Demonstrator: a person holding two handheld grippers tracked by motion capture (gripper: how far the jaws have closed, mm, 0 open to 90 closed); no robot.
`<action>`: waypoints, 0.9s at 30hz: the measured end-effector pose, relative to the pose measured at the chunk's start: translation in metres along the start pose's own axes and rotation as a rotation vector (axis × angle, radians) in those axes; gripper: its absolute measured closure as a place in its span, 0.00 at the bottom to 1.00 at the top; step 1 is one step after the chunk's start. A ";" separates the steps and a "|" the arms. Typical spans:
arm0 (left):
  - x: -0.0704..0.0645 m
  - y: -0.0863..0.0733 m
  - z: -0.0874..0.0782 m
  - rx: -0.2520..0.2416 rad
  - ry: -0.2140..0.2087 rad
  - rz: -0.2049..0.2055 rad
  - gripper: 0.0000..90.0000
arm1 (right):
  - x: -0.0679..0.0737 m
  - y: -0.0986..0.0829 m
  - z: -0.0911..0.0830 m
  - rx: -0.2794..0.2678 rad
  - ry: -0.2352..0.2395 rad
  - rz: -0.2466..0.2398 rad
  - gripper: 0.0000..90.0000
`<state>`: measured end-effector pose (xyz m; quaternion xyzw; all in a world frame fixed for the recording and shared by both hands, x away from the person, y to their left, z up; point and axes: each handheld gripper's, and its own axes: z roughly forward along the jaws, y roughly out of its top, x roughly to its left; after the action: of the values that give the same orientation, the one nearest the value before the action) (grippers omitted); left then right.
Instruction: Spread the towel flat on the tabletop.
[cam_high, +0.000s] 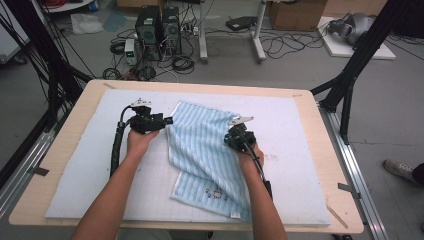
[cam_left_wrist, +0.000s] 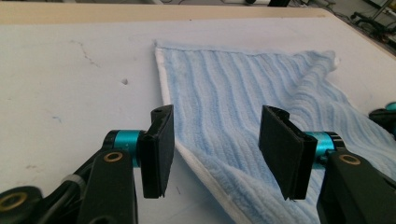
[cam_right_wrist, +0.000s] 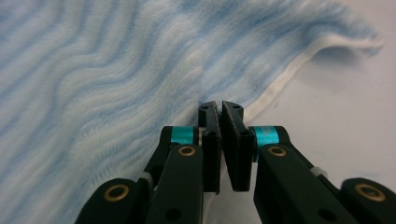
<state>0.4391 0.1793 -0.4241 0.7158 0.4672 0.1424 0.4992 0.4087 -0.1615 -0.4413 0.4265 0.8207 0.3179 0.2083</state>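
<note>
Towel (cam_high: 202, 150) lay in the middle of the white foam mat (cam_high: 75, 170), its long axis running from the far edge toward the person, slanting a little to the right as it came near. Blue and white stripes ran the same way. Its near short end, with a small printed patch, pointed at the person. The right long side was lifted and folded inward across the cloth.

Left gripper (cam_left_wrist: 215, 140) sat at the far-left corner with its jaws spread wide, one on either side of the white hem, nothing pinched between them. Right gripper (cam_right_wrist: 220, 109) was over at the towel's right edge, jaws pressed together at the hem; whether cloth was actually caught in them, I couldn't tell. The wooden table (cam_high: 65, 125) framed the mat.
</note>
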 end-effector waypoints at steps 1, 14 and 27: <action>-0.001 -0.001 -0.003 -0.014 -0.004 -0.004 0.51 | -0.004 0.003 0.004 -0.009 -0.040 0.018 0.96; -0.009 -0.010 -0.007 0.020 -0.053 0.021 0.51 | -0.036 0.007 0.013 -0.046 -0.226 0.119 0.96; -0.017 -0.035 -0.006 0.072 -0.122 0.021 0.51 | -0.049 -0.001 -0.005 -0.148 -0.179 0.208 0.71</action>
<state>0.4076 0.1711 -0.4460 0.7456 0.4331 0.0867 0.4990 0.4322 -0.2042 -0.4347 0.5193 0.7247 0.3581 0.2772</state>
